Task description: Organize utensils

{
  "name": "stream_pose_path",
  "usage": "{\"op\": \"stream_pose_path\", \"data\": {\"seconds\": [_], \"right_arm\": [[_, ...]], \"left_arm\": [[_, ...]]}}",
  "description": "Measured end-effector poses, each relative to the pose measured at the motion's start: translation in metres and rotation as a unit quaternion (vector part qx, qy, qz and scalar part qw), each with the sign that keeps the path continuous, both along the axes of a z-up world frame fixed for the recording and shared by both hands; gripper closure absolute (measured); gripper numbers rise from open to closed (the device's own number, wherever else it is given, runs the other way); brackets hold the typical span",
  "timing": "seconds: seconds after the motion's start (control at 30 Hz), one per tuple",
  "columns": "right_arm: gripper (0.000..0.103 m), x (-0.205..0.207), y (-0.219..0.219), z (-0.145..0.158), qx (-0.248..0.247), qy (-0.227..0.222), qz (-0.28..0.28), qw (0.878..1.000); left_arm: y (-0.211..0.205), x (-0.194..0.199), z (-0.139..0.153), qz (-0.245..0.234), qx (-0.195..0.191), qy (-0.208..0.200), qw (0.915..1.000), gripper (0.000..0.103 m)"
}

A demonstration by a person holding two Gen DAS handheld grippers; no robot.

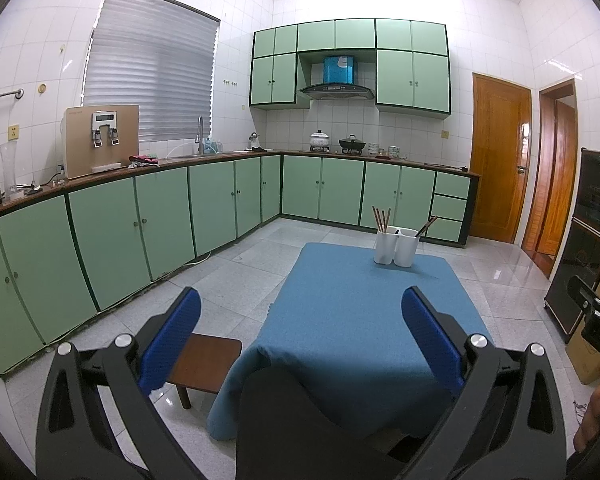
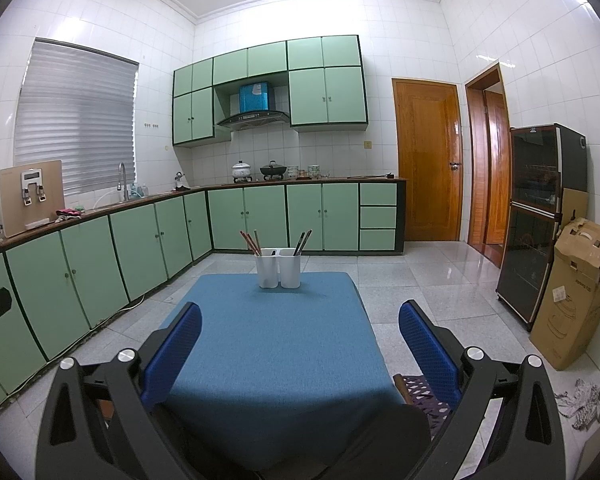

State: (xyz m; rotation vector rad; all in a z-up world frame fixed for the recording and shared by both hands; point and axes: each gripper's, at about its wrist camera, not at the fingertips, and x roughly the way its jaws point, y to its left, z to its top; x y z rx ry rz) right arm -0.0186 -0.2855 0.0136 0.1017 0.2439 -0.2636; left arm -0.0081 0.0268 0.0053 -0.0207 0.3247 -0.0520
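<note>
A long run of pale green cabinet doors (image 2: 140, 236) under a dark wooden counter wraps the white-tiled kitchen behind the table; the low table covered with a blue cloth (image 2: 268, 344) is the landmark here, standing on the grey tiled floor. To the table's right, well apart, a dark glass-fronted cabinet (image 2: 540, 216) stands against the wall, with a torn brown cardboard box (image 2: 576, 292) just beside it; to the table's left, tucked near its front corner, sits a small brown wooden stool (image 1: 208, 364). At the table's far edge two white plastic utensil holders (image 2: 279, 267) stand upright and touching; the left one holds reddish-brown chopsticks (image 2: 250, 242), the right one darker chopsticks (image 2: 303, 241), all leaning out of the rims. The left gripper (image 1: 300, 312) hovers over the table's near end, its blue-padded fingers (image 1: 172, 340) spread wide with nothing between them; the right gripper (image 2: 300, 328) hangs likewise above the near edge, fingers apart and empty.
</note>
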Motion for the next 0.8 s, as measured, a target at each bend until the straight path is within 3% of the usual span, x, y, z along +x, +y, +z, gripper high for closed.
{"op": "stream_pose_path", "data": {"seconds": [0.8], "right_arm": [[0.006,0.0,-0.001,-0.0014,0.0,0.0,0.0,1.0]], "left_arm": [[-0.0093,-0.0007,-0.0037,-0.004,0.0,0.0,1.0,0.005]]}}
